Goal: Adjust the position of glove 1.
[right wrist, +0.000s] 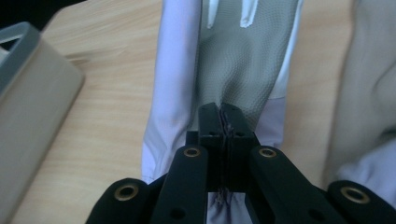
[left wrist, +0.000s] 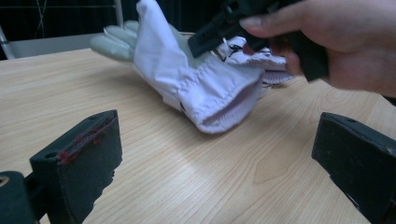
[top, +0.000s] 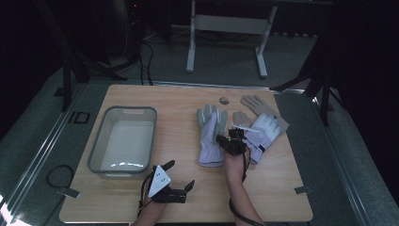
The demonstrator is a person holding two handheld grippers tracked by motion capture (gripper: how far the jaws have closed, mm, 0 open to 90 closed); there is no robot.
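Right tongs (right wrist: 223,116) clamped on the cuff fabric of the white glove (top: 210,136), which lies mid-bench beside its mate (top: 264,132). Left tongs (top: 181,175) stand wide, holding nothing, near the grey tub (top: 123,139). Judgement: lift the cuff clear before dragging towards the tub; keep the pinch firm so the fabric cannot slip.

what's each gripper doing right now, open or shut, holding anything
Left gripper: open, holding nothing, above the table.
Right gripper: shut on the white glove, pinching its fabric.
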